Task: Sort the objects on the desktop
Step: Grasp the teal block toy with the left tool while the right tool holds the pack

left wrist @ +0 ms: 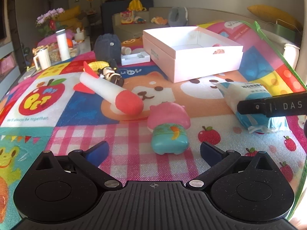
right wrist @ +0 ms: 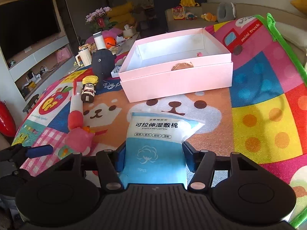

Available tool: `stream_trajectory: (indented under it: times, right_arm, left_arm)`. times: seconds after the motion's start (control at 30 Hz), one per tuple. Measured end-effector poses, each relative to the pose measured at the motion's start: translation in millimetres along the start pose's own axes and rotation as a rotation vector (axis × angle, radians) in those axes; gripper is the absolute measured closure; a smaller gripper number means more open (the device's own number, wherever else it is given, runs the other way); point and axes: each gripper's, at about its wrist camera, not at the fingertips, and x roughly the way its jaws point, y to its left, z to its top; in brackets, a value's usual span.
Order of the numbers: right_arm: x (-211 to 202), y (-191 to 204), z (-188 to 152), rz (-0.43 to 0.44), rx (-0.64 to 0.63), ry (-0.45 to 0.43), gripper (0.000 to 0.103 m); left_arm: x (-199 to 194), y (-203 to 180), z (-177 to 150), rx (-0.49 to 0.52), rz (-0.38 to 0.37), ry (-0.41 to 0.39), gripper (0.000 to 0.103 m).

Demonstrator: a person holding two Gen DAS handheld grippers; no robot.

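Note:
A blue and white wet cotton pack [right wrist: 155, 143] lies between the two fingers of my right gripper [right wrist: 153, 157], which is shut on its lower part; the pack also shows in the left wrist view [left wrist: 247, 99]. An open pink box [right wrist: 176, 67] stands beyond it with small items inside; it shows too in the left wrist view [left wrist: 191, 51]. My left gripper [left wrist: 153, 151] is open and empty just short of a pink and teal toy [left wrist: 168, 128]. A white and red rocket toy [left wrist: 111, 92] lies to its left.
A small figurine [left wrist: 110, 74], a yellow item [left wrist: 96, 65], a dark plush [left wrist: 107, 44] and a white tray [left wrist: 135, 58] sit at the mat's far left. Cups and a bottle [left wrist: 62, 45] stand beyond. The mat's green edge [left wrist: 284, 61] runs along the right.

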Motion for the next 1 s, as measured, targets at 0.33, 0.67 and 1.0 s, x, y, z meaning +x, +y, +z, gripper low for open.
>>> stream_trajectory:
  times: [0.33, 0.67, 1.0]
  right_arm:
    - [-21.4, -10.8, -13.0, -0.068, -0.044, -0.053, 0.045]
    - [-20.5, -11.4, -14.9, -0.067, -0.036, -0.056, 0.045]
    - [-28.0, -5.5, -14.5, -0.069, -0.057, -0.054, 0.047]
  left_arm:
    - [15.3, -28.8, 17.4, 0.108, -0.012, -0.006, 0.008]
    - [15.1, -21.8, 18.2, 0.073, -0.025, -0.003, 0.044]
    - [-0.3, -19.4, 12.4, 0.064, -0.058, -0.025, 0.049]
